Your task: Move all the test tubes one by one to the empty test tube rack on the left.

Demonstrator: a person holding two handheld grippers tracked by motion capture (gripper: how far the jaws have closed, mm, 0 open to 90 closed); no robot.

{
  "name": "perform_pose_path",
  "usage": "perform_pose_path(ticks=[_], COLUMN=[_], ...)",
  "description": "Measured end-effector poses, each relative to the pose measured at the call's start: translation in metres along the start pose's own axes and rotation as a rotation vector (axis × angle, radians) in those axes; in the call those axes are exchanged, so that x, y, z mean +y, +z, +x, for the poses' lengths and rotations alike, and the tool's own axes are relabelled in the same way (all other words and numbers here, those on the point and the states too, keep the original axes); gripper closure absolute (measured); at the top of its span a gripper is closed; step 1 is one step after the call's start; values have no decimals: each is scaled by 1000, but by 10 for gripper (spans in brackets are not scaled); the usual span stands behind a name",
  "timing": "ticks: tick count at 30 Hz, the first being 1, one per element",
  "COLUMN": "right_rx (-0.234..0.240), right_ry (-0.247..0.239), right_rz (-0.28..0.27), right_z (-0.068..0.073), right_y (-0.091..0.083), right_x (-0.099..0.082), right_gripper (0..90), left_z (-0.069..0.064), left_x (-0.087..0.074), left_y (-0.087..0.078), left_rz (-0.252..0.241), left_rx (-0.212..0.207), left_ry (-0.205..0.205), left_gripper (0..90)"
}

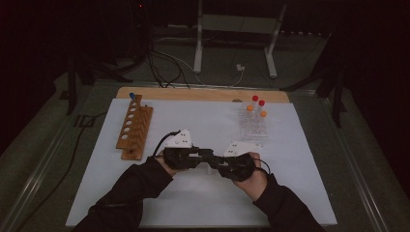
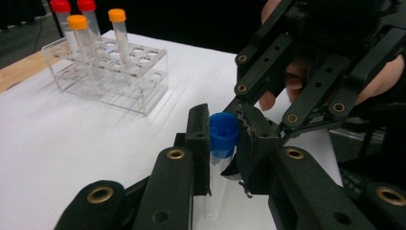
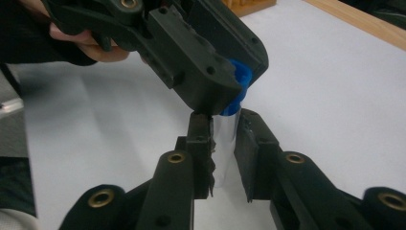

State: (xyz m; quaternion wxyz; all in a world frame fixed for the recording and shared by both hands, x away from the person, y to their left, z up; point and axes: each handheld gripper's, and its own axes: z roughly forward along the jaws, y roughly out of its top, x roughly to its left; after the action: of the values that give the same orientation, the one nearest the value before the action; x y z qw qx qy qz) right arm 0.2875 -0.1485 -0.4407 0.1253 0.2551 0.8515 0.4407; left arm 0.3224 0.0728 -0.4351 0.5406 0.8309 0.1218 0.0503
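A clear tube [image 3: 224,143] with a blue cap [image 2: 223,135] stands upright above the white mat [image 1: 300,193], held between both grippers at the table's middle. My left gripper [image 2: 223,132] is shut on the blue cap, one pad on each side. My right gripper [image 3: 224,132] is shut on the tube's clear body just under the cap. In the high view the left gripper [image 1: 205,157] and the right gripper [image 1: 216,164] meet tip to tip, each in a hand with a dark sleeve. The tube's lower end [image 2: 214,196] hangs between the left jaws.
A clear plastic rack [image 1: 254,124] with red-capped and orange-capped tubes [image 2: 79,28] stands at the back right. At the left lies a wooden rack [image 1: 134,128], a blue-capped tube [image 1: 131,95] in its far hole. A wooden board [image 1: 203,94] borders the mat's far edge.
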Motion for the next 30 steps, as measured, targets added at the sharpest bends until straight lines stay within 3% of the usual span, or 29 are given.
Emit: perform_pose_path(ticks=[4,8,13,22,27,30], right_rx=[-4,-12,-11,-20,10,2], right_ry=[9,31,54,76,75,71], right_rz=[-15,-34,-55,-71,-98,-102], right_z=[-1,-3,-4,-5,-8,-9], right_y=[-3,-5,-7,-8,-13,-14], right_x=[0,0,0,2,0,0], right_gripper=[562,489,323,9,0,0], left_z=[6,13,25,59,78,89], left_x=[4,8,12,18,17,16], left_y=[-8,-21,-41,-90,-117,-130], left_rz=[-13,-17,-28,-51,-61,-68], left_rx=[21,59,111,266,369,425], left_ry=[-15,-20,-31,-65,-94,-110], left_gripper=[778,777,778,778,778,778])
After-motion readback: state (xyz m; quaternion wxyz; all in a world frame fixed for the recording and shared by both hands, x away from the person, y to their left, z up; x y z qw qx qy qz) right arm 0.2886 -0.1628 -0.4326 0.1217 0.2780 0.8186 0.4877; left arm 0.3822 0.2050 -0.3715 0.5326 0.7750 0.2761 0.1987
